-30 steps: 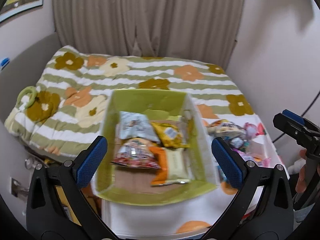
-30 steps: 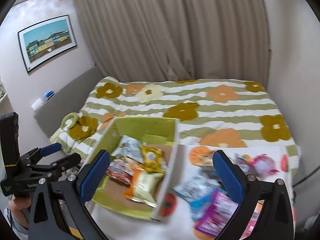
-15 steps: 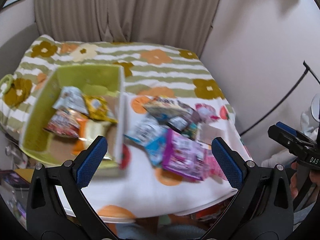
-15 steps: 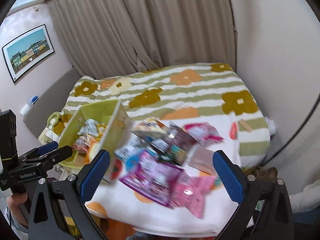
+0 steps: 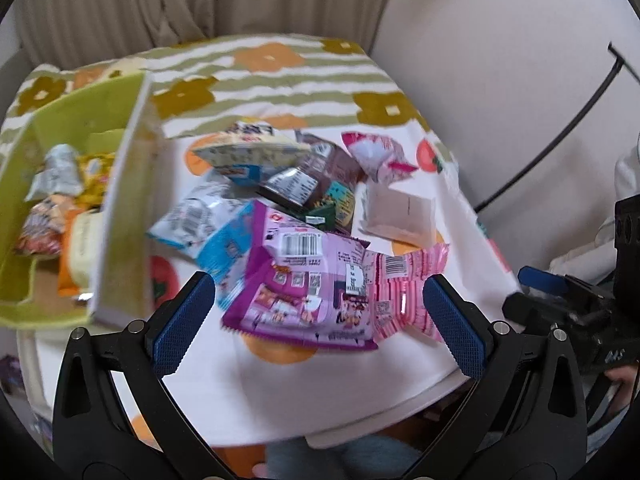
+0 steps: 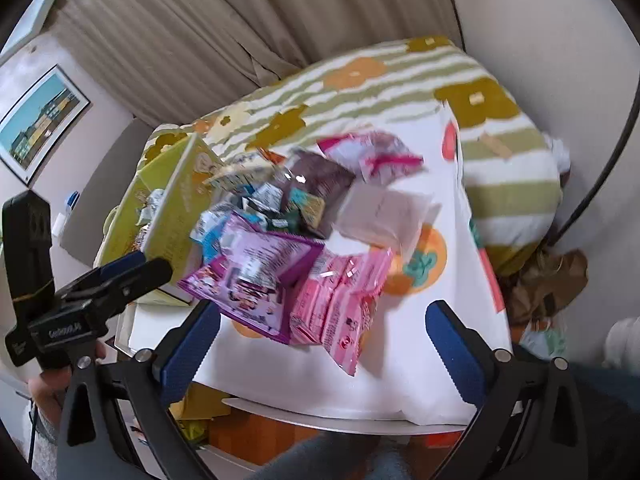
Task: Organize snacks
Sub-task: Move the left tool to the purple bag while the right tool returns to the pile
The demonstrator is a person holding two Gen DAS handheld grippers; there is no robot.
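Left wrist view: left gripper (image 5: pixel 320 316) spread wide, holding nothing, poised above the near edge of a table draped in a white cloth with orange prints (image 5: pixel 280 392). Between its blue pads (image 5: pixel 182 322) lies a purple snack bag (image 5: pixel 298 280), barcode up, overlapping a pink striped packet (image 5: pixel 406 292) on its right. Behind them a loose heap: light blue packet (image 5: pixel 200 222), brown packet (image 5: pixel 320 176), pale square sachet (image 5: pixel 400 214), pink-and-white wrapper (image 5: pixel 376 156). Green cardboard box (image 5: pixel 124 184) stands at left, just beside the heap, with several snack packs inside (image 5: pixel 60 208). Right gripper (image 5: pixel 560 300) shows at far right edge; spread unclear from here. Right wrist view, blurred: right gripper (image 6: pixel 322 344) spread wide, empty, over the pink striped packet (image 6: pixel 340 304) and purple snack bag (image 6: pixel 256 276). Green cardboard box (image 6: pixel 172 208) at upper left. Left gripper (image 6: pixel 116 276) seen side-on at left, a hand (image 6: pixel 52 384) on its grip. Floral striped bedcover (image 6: pixel 400 80) beyond the table; framed picture (image 6: pixel 36 124) on the wall.
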